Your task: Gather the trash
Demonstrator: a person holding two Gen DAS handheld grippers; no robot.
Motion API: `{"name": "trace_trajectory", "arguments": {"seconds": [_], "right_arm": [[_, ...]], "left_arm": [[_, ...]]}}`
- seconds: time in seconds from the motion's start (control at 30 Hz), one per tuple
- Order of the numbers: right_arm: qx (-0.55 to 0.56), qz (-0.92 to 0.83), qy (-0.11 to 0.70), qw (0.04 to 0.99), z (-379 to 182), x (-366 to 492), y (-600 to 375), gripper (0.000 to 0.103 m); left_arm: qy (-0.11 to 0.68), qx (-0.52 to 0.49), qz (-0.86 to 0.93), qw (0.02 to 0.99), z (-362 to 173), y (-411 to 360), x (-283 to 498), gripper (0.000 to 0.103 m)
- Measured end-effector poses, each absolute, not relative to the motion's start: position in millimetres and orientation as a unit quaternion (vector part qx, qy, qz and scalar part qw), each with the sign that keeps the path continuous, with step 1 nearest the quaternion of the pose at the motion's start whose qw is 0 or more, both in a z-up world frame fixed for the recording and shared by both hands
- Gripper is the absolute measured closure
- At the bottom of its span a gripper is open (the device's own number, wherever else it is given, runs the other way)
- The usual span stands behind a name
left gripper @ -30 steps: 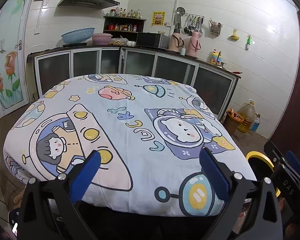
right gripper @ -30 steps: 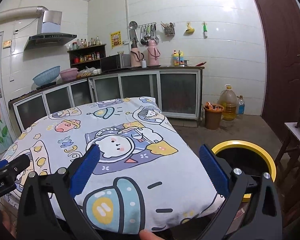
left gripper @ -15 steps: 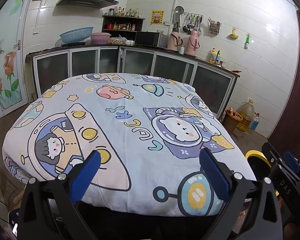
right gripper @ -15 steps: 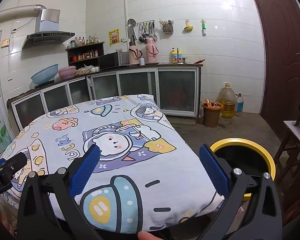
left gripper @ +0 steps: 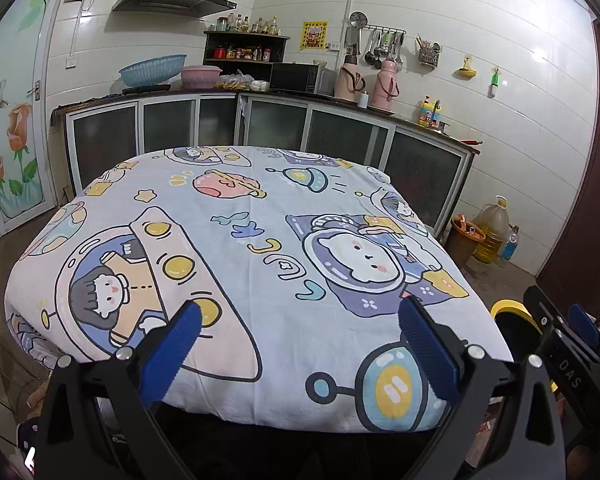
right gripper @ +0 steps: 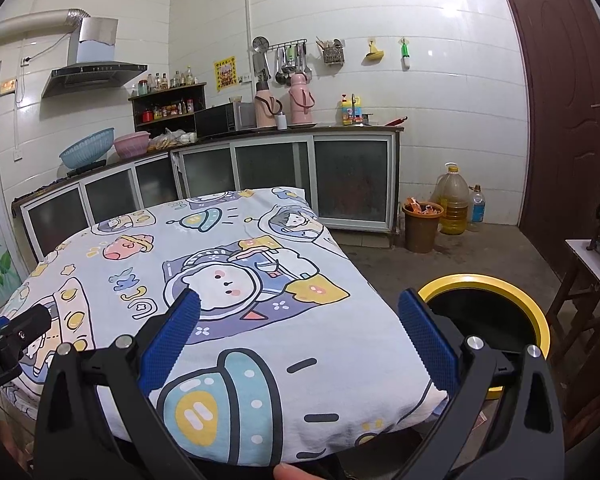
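Note:
A table covered by a cartoon space-print cloth point(left gripper: 260, 248) fills both views; it also shows in the right wrist view point(right gripper: 236, 280). I see no loose trash on the cloth. A black bin with a yellow rim point(right gripper: 496, 300) stands on the floor at the table's right; part of its rim shows in the left wrist view point(left gripper: 508, 312). My left gripper point(left gripper: 298, 340) is open and empty over the table's near edge. My right gripper point(right gripper: 298, 332) is open and empty over the near right corner, beside the bin.
Kitchen counter with glass-front cabinets point(left gripper: 340, 132) runs behind the table. A brown waste basket point(right gripper: 422, 226), an oil jug point(right gripper: 454, 204) and a bottle stand by the far wall. A small wooden table point(right gripper: 592, 268) stands at right, near a dark red door point(right gripper: 572, 100).
Both grippers have drifted slightly back and up from the table; the view has shifted a little. Both stay open and empty.

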State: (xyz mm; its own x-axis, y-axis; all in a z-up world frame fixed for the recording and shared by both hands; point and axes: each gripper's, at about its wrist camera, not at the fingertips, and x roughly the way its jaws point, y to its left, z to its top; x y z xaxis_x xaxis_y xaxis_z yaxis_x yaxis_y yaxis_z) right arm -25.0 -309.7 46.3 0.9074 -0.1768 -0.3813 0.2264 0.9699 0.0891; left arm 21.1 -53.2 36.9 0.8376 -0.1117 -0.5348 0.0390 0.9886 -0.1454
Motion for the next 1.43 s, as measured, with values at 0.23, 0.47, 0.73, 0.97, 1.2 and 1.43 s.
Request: {"name": "trace_trajectory", "arguments": {"seconds": [0.23, 0.47, 0.73, 0.97, 1.2, 1.43], "right_arm": [[0.066, -0.104, 0.190, 0.974, 45.7, -24.6, -310.9, 0.008], [0.066, -0.105, 0.192, 0.974, 44.9, -24.4, -311.4, 0.008], [0.065, -0.106, 0.193, 0.973, 42.1, -24.0, -311.4, 0.008], [0.066, -0.106, 0.198, 0.972, 39.7, -22.1, -310.4, 0.008], [0.068, -0.107, 0.200, 0.972, 38.5, -21.8, -311.8, 0.008], [0.068, -0.108, 0.201, 0.971, 37.5, -21.0, -312.7, 0.008]], "left_arm": [[0.282, -0.064, -0.041, 0.957, 36.7, -54.2, 21.6, 0.008], [0.284, -0.064, -0.042, 0.956, 36.0, -53.4, 22.5, 0.008], [0.286, -0.064, -0.044, 0.955, 34.7, -53.3, 23.3, 0.008], [0.285, -0.064, -0.049, 0.955, 33.9, -53.0, 24.5, 0.008], [0.286, -0.063, -0.050, 0.955, 32.7, -53.0, 25.4, 0.008], [0.292, -0.063, -0.052, 0.953, 30.2, -53.6, 29.1, 0.008]]}}
